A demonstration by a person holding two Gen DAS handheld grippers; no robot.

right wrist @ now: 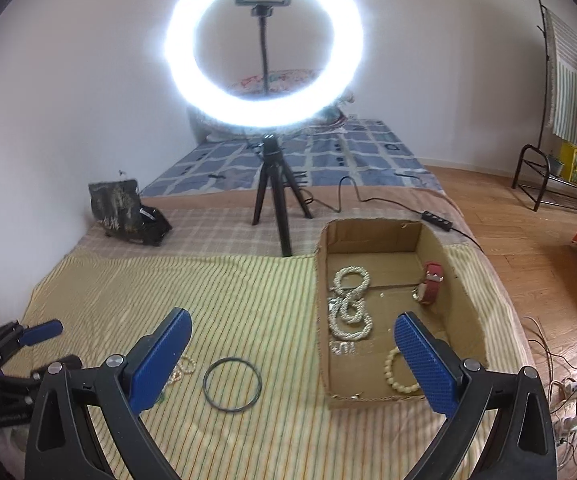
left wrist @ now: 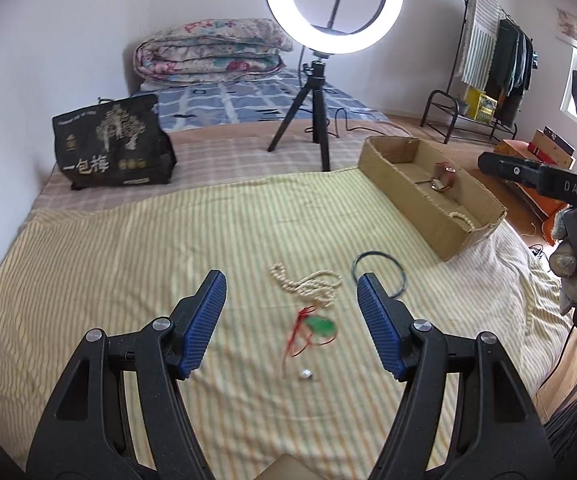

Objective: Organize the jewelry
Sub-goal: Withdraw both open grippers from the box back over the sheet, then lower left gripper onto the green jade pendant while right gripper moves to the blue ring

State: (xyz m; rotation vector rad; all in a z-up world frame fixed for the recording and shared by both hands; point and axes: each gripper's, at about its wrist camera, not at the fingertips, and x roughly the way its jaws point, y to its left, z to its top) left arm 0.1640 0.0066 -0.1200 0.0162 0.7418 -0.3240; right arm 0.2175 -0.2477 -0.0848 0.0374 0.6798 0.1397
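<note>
Bead necklace (left wrist: 306,285), green pendant (left wrist: 320,326), black ring (right wrist: 232,385) on cloth; cardboard box (right wrist: 454,280) holds pearls.

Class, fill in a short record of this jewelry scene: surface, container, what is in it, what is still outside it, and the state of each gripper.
Surface: striped cloth
Container: cardboard box
Inside: pearl strands, red watch, bead bracelet
Outside: bead necklace, dark ring, green pendant
Left gripper: open, empty
Right gripper: open, empty

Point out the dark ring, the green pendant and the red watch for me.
dark ring (right wrist: 232,385), right wrist view, on its thin near-left rim.
green pendant (left wrist: 320,325), left wrist view, on the middle of the green stone.
red watch (right wrist: 431,282), right wrist view, on its red strap.
</note>
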